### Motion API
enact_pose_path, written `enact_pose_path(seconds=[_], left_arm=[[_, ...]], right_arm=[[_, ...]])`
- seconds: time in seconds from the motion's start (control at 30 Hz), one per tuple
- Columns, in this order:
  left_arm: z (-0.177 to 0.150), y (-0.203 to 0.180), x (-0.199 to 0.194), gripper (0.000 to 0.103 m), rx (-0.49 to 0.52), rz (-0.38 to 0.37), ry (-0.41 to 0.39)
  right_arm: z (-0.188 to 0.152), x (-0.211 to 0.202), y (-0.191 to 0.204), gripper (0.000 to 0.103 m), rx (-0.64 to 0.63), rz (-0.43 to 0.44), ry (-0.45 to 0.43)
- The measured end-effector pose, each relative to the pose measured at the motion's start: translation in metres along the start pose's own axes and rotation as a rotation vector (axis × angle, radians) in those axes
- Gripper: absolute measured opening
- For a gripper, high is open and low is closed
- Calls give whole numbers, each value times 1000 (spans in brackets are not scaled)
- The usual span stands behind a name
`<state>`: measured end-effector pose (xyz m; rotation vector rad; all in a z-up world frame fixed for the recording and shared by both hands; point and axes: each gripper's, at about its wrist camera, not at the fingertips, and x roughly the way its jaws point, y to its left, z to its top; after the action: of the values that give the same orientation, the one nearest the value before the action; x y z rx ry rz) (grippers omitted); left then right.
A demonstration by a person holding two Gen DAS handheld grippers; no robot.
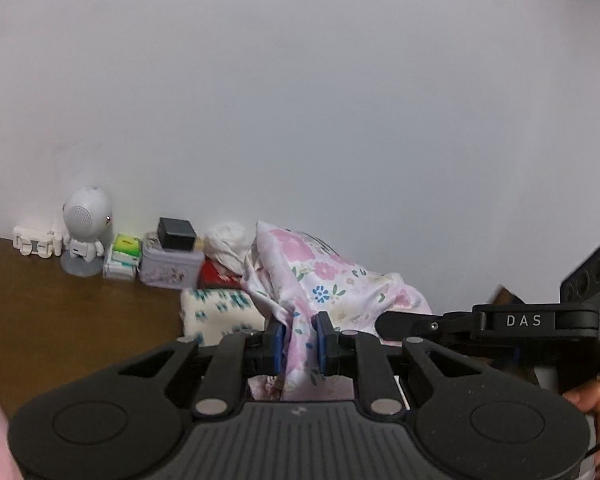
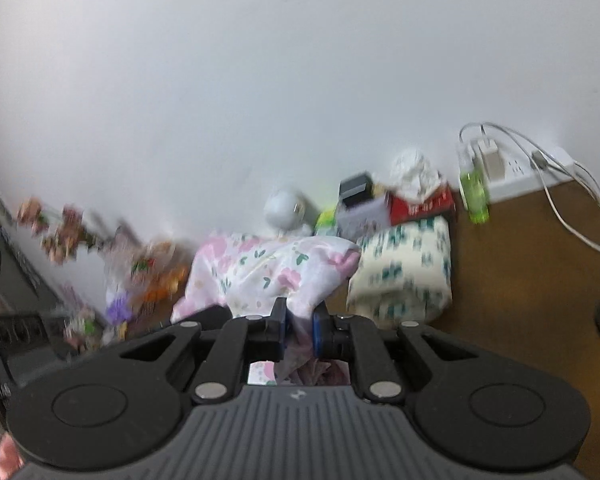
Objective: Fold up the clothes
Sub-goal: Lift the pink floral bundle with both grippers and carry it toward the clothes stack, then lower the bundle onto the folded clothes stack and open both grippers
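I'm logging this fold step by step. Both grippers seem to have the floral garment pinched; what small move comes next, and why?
Probably draw the two grippers apart to stretch the floral garment flat. The left gripper and right gripper each have their jaws closed on bunched cloth, and the rest hangs crumpled between them above the table. Spreading it first should give a straight edge to fold.

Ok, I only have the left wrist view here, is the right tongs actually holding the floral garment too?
Observer: Yes, the right tongs are shut on the floral garment, fabric pinched between the blue pads.
Operator: Anything off to that side I can't see?
Observer: A green bottle stands by the wall, beside a white power strip.
Operator: Any cables?
Observer: A white cable trails from the strip across the brown table.
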<state>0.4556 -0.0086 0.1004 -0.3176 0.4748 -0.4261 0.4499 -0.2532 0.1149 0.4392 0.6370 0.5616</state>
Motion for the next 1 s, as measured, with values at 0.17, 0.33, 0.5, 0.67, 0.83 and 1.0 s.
enact_pose_path(seconds=[0.17, 0.33, 0.5, 0.67, 0.83, 1.0], left_arm=[[23, 28, 76, 14, -73, 48, 15], [14, 61, 141, 14, -119, 63, 84], [0, 80, 156, 15, -171, 48, 91], [-14, 97, 167, 24, -224, 31, 91], [-6, 95, 153, 57, -178, 52, 20], [12, 68, 142, 53, -6, 94, -107]], right_arm=[[37, 67, -41, 11, 56, -7, -10], [49, 128, -92, 11, 139, -22, 3], [30, 166, -133, 11, 194, -29, 49], [18, 175, -147, 18, 190, -7, 25], [17, 148, -129, 60, 80, -85, -80], [21, 117, -97, 61, -53, -173, -288]])
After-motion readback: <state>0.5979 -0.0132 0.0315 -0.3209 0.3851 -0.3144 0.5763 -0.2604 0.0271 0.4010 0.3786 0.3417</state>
